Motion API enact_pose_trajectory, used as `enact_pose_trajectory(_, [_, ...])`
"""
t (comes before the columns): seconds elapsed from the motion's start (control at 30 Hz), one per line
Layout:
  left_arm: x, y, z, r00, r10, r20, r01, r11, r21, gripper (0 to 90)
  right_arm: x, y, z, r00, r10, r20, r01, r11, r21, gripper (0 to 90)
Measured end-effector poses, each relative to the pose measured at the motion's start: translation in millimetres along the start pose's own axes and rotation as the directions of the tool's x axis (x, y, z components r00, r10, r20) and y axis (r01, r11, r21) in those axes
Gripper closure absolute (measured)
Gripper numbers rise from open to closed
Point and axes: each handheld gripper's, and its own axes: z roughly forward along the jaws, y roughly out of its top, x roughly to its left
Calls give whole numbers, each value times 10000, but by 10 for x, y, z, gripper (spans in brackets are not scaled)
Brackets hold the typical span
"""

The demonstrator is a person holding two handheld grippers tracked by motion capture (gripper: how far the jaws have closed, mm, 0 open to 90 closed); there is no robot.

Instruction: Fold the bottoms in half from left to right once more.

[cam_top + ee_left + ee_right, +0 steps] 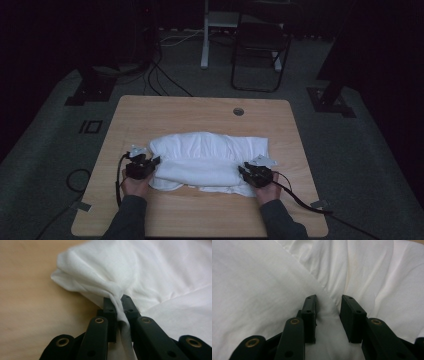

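Left tool (150, 163) sits at the left end of the white cloth (207, 157), held in the person's left hand (134, 186). In the left gripper view, its jaws are clenched on a bunched pinch of the fabric (117, 302); the material gathers into a twisted ridge between the pads and runs back down between the arms.

The cloth lies folded in a long heap across the near-middle of the wooden counter (200, 112), with a doubled roll along its near edge and a ragged bit of hem showing below it.

Right tool (248, 173) sits at the right end of the cloth, in the right hand (269, 192). In the right gripper view its jaws stand apart, straddling a soft fold of fabric (328, 307), pads not pressed together.

A round cable hole (238, 111) marks the far side of the counter.
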Motion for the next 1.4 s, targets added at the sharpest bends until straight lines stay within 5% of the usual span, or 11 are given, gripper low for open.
enact_pose_trajectory(0.17, [-94,126,-154,9987,507,77,-504,9980,-380,852,28,0,-2,9999,-96,-50,96,10000,18,652])
enact_pose_trajectory(0.27, [-99,136,-153,9987,465,186,-457,9981,-412,852,-13,52,-39,9985,472,-270,-468,9988,149,609])
enact_pose_trajectory(0.5, [-116,195,-171,9982,354,477,-324,9975,-623,851,97,485,-240,9971,200,-736,-278,9939,-1065,544])
enact_pose_trajectory(0.67, [-171,308,-236,9970,425,641,-362,9947,-967,851,348,644,-75,9934,-575,-988,484,9946,-919,540])
enact_pose_trajectory(0.83, [-249,457,-324,9931,598,1008,-451,9887,-1426,853,543,582,427,9895,-768,-1228,860,9937,716,579])
enact_pose_trajectory(1.03, [-414,647,-359,9852,911,1451,-616,9785,-1968,854,600,566,569,9914,-233,-1286,314,9976,612,594])
enact_pose_trajectory(1.17, [-588,753,-338,9747,1196,1889,-748,9706,-2287,854,793,650,632,9947,-851,-580,896,9927,808,596])
enact_pose_trajectory(1.4, [-736,856,-307,9663,1506,2089,-969,9643,-2466,854,837,698,683,9857,-331,-1652,407,9982,431,545])
